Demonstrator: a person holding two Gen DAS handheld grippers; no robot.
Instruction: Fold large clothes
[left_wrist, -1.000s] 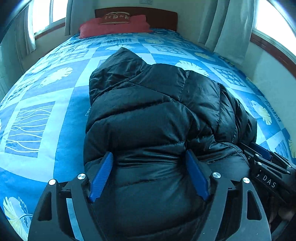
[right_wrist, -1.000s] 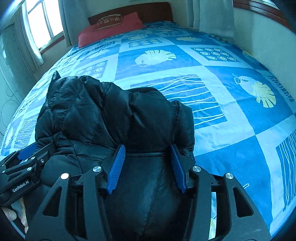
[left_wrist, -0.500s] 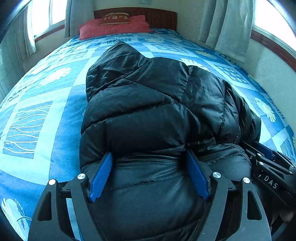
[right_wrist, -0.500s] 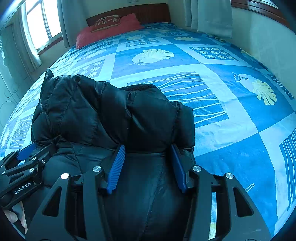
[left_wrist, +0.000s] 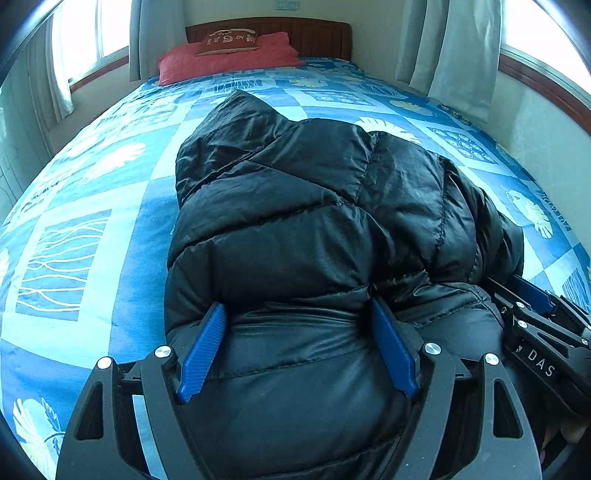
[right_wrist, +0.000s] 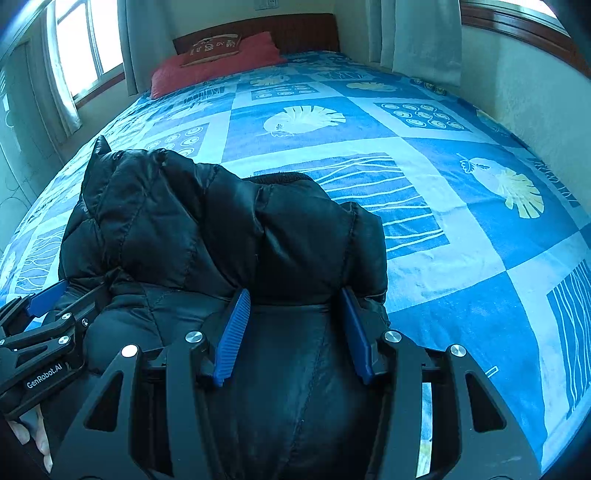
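Observation:
A black puffer jacket (left_wrist: 314, 221) lies bunched and partly folded on the bed; it also shows in the right wrist view (right_wrist: 207, 236). My left gripper (left_wrist: 295, 321) holds a thick fold of its near edge between its blue fingers. My right gripper (right_wrist: 295, 306) grips the same near edge further right. Each gripper shows at the other view's edge: the right gripper at the lower right of the left wrist view (left_wrist: 535, 328), the left gripper at the lower left of the right wrist view (right_wrist: 44, 332). The jacket's underside is hidden.
The bed has a blue patterned cover (right_wrist: 443, 221). A red pillow (left_wrist: 229, 55) lies against the wooden headboard (left_wrist: 314, 33) at the far end. Windows with grey curtains (left_wrist: 454, 51) stand on both sides. A wall (right_wrist: 535, 92) runs along the bed's right side.
Both grippers have moved forward along the bed with the jacket's near edge held, so the jacket bulks up closer and fills more of both views.

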